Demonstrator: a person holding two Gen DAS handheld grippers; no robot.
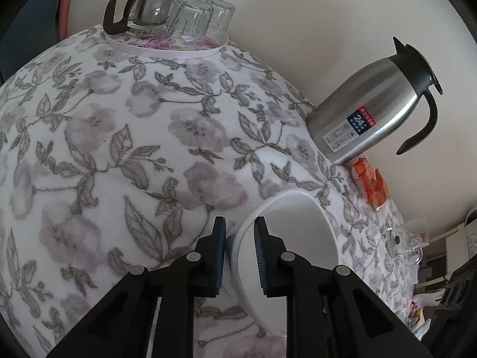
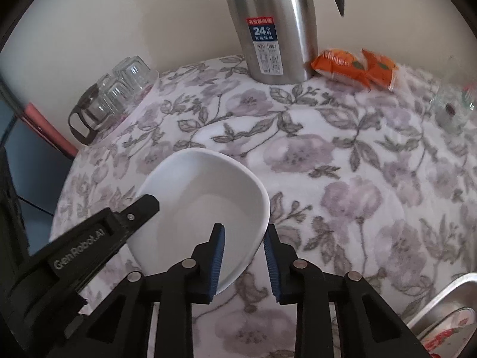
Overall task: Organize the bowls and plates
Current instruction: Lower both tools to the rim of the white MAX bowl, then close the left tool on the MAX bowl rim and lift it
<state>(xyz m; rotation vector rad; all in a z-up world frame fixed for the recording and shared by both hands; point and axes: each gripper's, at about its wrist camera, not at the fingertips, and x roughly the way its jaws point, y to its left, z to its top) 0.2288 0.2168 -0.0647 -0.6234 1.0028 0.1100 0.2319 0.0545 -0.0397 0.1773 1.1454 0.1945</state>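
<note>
Both claws grip white bowl (image 2: pixel 205 191); steel flask (image 2: pixel 274 26) stands behind.

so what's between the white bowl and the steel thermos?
Only bare floral tablecloth. The right wrist view shows it best: nothing stands between the white bowl and the steel thermos. The orange packets lie to the thermos's right.

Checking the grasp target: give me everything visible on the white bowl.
The white bowl is plain, glossy, ceramic-looking, with a rounded-square rim and an empty inside. It sits on the floral tablecloth, in front of the steel flask. The left gripper is shut on its rim at one side, one finger inside, one outside. The right gripper straddles the opposite rim; whether its pads press yet is unclear.
</note>
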